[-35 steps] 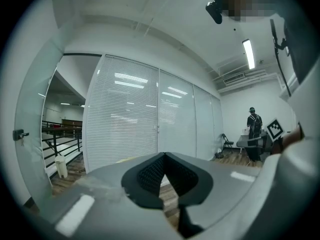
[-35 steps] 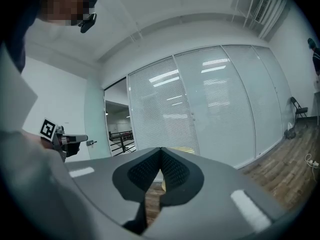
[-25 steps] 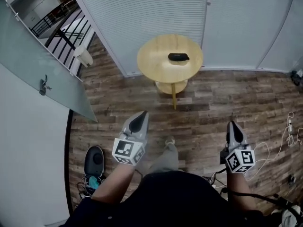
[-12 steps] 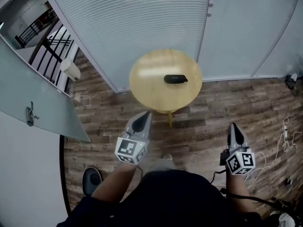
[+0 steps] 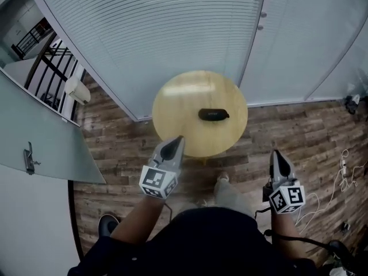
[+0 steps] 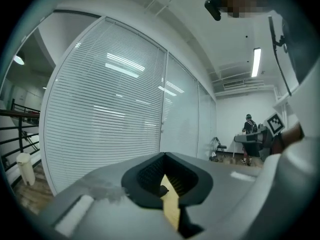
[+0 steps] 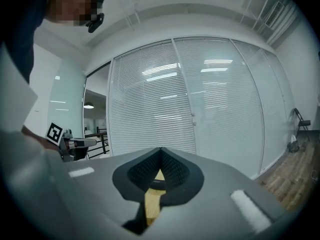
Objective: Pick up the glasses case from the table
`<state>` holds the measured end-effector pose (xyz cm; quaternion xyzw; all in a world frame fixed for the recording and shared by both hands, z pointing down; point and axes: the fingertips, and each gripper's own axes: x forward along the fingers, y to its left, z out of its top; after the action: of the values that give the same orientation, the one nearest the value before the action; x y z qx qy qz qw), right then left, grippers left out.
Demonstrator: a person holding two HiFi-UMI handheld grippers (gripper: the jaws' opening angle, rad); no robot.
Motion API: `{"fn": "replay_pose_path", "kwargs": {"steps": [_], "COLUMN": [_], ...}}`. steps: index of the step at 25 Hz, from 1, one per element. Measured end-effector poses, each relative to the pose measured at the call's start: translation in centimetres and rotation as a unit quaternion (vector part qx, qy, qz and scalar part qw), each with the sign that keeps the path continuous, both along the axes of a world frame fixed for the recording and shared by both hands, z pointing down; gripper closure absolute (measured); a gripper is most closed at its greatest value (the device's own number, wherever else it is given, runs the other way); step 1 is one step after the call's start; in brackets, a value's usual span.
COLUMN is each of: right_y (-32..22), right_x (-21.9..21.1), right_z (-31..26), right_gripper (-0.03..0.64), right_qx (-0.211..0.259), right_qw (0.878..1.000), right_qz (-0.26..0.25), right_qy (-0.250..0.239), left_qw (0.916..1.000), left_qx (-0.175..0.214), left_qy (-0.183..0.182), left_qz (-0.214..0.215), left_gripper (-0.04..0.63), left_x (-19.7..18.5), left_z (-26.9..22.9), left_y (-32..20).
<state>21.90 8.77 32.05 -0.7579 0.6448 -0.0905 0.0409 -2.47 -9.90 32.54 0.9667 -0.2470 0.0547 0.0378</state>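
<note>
Left gripper [image 5: 171, 147] and right gripper [image 5: 278, 158]: both clenched, empty | glasses case [image 5: 213, 114]: lying on round table [image 5: 175, 105], apart from both | step judged: approach, case not yet reached | advice: spread one gripper's jaws early, straddle case's narrow width, close squarely to avoid skidding it.

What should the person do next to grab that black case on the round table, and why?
Probably move the left gripper forward toward the glasses case and open its jaws: it is shut, empty and short of the case, which lies on the table.
</note>
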Motion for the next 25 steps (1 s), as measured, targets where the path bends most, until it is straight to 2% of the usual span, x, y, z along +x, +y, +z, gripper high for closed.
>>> {"fn": "replay_pose_path", "kwargs": {"steps": [4, 8, 14, 18, 21, 25], "right_y": [-5.4, -12.3, -22.4, -27.5, -30.4, -33.4], "right_x": [1.4, 3.4, 5.5, 6.0, 6.8, 5.9], "right_z": [1.0, 2.5, 3.2, 4.5, 5.7, 9.2], "right_gripper": [0.609, 0.609, 0.609, 0.609, 0.609, 0.609], "right_qx": [-0.004, -0.007, -0.016, -0.035, -0.041, -0.061], "right_qw": [0.999, 0.997, 0.987, 0.977, 0.967, 0.948], "right_qz": [-0.036, -0.077, -0.161, -0.211, -0.251, -0.314], "right_qy": [0.007, -0.001, 0.002, 0.002, -0.009, 0.007], "left_qw": [0.9998, 0.9988, 0.9944, 0.9884, 0.9852, 0.9820], "left_qx": [0.009, -0.006, -0.022, -0.040, -0.030, -0.023], "left_qy": [-0.006, -0.017, -0.027, -0.028, -0.049, -0.071], "left_qz": [-0.017, -0.046, -0.100, -0.144, -0.162, -0.174], "left_gripper": [0.592, 0.592, 0.592, 0.592, 0.592, 0.592], "left_x": [1.4, 2.5, 5.0, 6.5, 8.2, 9.1], "left_z": [0.6, 1.8, 3.2, 4.9, 5.4, 6.8], "left_y": [-3.3, -7.2, -13.3, -16.2, -18.0, -20.2]}}
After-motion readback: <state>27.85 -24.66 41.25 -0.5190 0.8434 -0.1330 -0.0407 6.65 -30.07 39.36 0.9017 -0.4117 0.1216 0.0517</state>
